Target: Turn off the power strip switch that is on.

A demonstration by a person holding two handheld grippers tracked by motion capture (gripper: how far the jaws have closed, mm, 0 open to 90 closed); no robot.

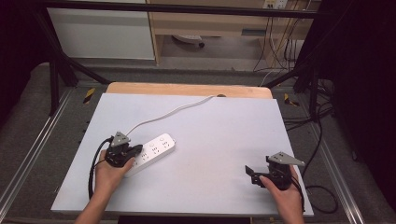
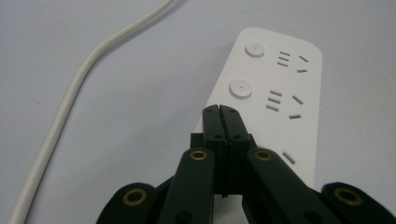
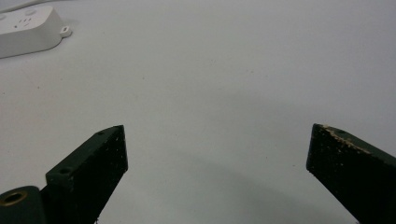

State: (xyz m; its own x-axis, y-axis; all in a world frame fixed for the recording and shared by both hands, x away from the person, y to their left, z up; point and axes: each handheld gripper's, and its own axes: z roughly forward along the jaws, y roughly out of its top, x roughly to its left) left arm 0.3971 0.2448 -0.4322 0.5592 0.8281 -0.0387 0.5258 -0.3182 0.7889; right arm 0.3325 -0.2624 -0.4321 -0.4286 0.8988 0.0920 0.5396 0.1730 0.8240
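At the lower left of the high view, the left tongs (image 1: 135, 150) sit in the person's left hand (image 1: 108, 177), pointing up and to the right over the near end of a white power strip (image 1: 152, 153). In the left gripper view its two black jaws are pressed together with nothing between them, their tips over the strip's near left edge; whether they touch it I cannot tell. At the lower right of the high view the right tongs (image 1: 251, 175), held in the right hand (image 1: 286, 193), point left, well apart from the strip. The right gripper view shows its jaws spread wide with only bare surface (image 3: 224, 84) between them, gripping nothing. The strip lies flat on the pale surface, left of the middle of the high view, slanting toward the upper right. From it a white cord (image 1: 168, 113) runs on toward the far edge, near the wooden strip at the top.
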